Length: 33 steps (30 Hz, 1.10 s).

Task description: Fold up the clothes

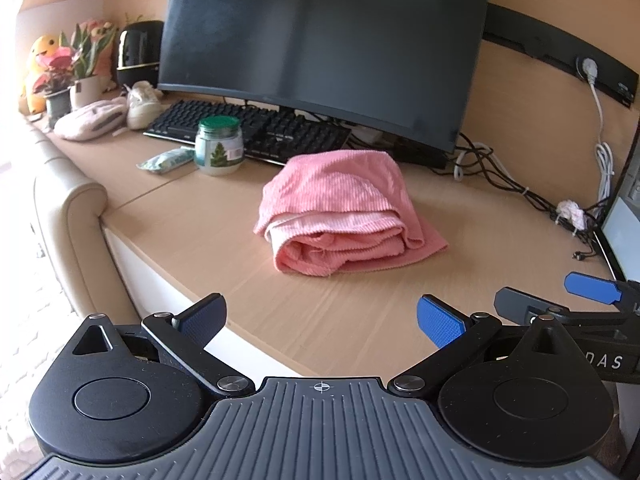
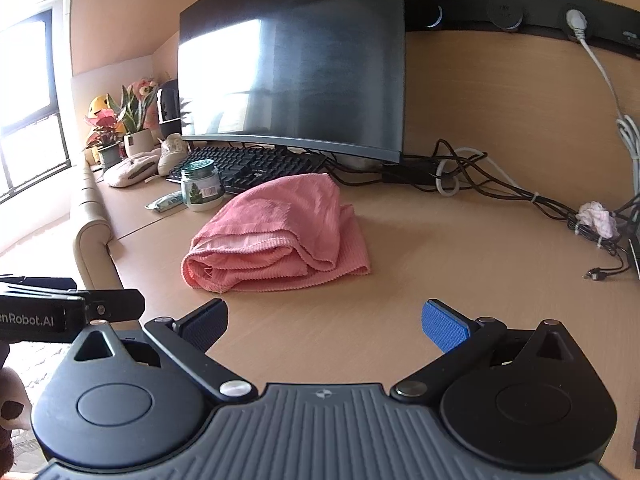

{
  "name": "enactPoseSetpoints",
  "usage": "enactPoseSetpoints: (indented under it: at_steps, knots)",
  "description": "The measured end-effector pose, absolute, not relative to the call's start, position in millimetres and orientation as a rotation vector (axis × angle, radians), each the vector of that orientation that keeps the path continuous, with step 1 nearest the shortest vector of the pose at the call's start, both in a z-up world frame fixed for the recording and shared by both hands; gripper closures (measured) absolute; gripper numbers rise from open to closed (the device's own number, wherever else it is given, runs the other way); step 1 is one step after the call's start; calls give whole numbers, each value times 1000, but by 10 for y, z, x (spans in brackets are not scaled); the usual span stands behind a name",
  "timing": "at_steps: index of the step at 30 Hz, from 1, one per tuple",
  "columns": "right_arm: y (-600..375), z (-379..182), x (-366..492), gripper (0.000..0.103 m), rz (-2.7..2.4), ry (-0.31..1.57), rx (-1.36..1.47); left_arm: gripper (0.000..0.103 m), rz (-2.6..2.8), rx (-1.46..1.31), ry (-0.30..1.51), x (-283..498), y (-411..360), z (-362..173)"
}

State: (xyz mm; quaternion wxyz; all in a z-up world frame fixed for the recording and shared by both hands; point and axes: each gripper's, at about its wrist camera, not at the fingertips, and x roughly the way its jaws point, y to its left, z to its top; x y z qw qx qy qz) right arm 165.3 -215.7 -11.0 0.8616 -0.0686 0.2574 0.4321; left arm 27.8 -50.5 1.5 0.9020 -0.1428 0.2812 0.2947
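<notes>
Jaws of left gripper (image 1: 320,320) and right gripper (image 2: 325,322) are held wide apart and empty short of the loosely folded pink cloth (image 1: 340,208) on the desk (image 1: 360,312); its bulky roll may be undone if only the top layer is pinched.

Both wrist cameras sit low at the counter (image 1: 224,216) edge, facing the monitor (image 1: 320,48) across it. Both share the pink cloth (image 1: 340,212), nearby; the right view sits further right.

Light wood desk (image 2: 460,280) against matching wall panel (image 2: 500,100); bright window (image 2: 28,100) at left.
</notes>
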Motion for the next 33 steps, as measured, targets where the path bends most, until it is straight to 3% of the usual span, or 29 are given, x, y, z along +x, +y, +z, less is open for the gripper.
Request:
enactPoseSetpoints:
  at_steps: [33]
  knots:
    - [-2090,-159,1688,0,920,551,-148,0,628,-301,595,323,-467,-22]
